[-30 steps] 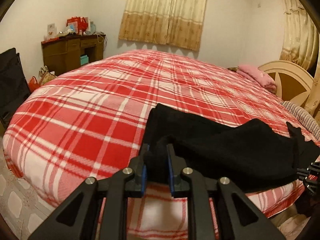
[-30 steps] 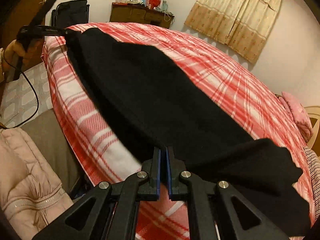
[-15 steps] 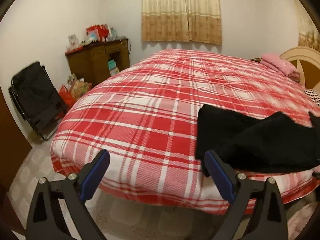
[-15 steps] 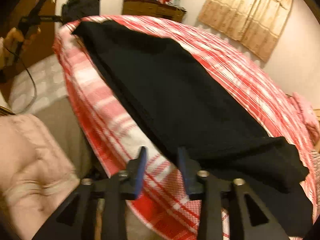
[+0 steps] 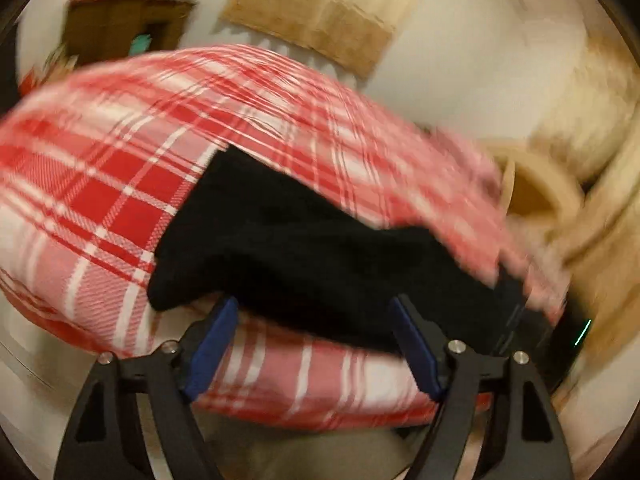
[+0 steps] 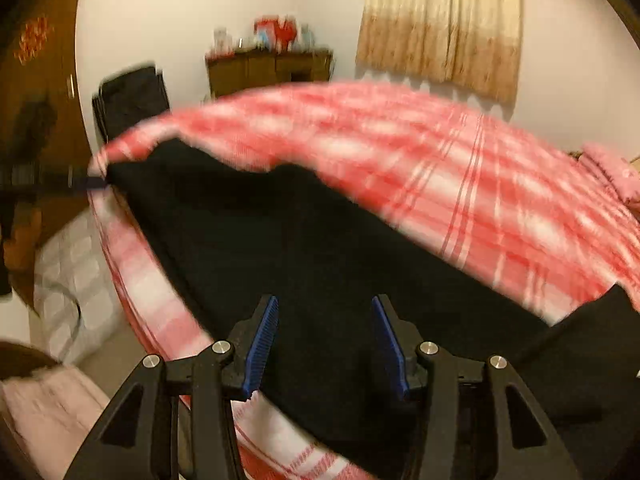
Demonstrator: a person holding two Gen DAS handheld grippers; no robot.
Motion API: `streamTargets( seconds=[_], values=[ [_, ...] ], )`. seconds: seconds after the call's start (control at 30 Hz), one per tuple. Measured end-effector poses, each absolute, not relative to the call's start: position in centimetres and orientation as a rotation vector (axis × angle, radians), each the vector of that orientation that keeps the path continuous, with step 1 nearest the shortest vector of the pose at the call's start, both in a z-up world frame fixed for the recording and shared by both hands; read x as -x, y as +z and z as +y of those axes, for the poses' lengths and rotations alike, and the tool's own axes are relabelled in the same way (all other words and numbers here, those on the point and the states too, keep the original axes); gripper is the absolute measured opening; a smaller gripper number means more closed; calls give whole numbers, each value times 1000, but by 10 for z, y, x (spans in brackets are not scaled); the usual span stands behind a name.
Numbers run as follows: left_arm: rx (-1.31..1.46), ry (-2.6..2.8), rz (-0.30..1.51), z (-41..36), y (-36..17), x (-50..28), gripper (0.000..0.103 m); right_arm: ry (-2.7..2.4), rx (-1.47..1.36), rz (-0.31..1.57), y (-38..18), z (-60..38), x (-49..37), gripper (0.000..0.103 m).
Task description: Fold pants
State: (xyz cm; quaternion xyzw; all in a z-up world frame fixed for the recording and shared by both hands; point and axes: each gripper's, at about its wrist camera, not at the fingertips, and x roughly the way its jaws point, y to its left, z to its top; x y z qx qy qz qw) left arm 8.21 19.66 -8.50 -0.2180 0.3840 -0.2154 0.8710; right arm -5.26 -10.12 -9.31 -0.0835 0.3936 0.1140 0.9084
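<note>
Both let go since a second ago. Left gripper (image 5: 314, 334), then clamped on the black pants (image 5: 304, 248), now spread wide and narrowing, pads clear of the hem at 12 o'clock. Right gripper (image 6: 324, 338), then pinched shut, now parted and widening over the cloth. Pants flat on the plaid bedspread (image 5: 96, 184), near edge.
</note>
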Motion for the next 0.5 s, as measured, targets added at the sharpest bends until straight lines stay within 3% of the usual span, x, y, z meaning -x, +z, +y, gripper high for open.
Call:
streamTargets(
  seconds=[0.1,0.23,0.5],
  values=[
    [678,-437,792,214,-100,-99,85,236,200,825,-110,-107,68,51],
    [634,-393,768,209,-97,-111,85,231,227,810,-111,-109,78,52],
    [569,-292,735,203,-89,-116,71,221,211,802,-112,-108,76,54]
  ],
)
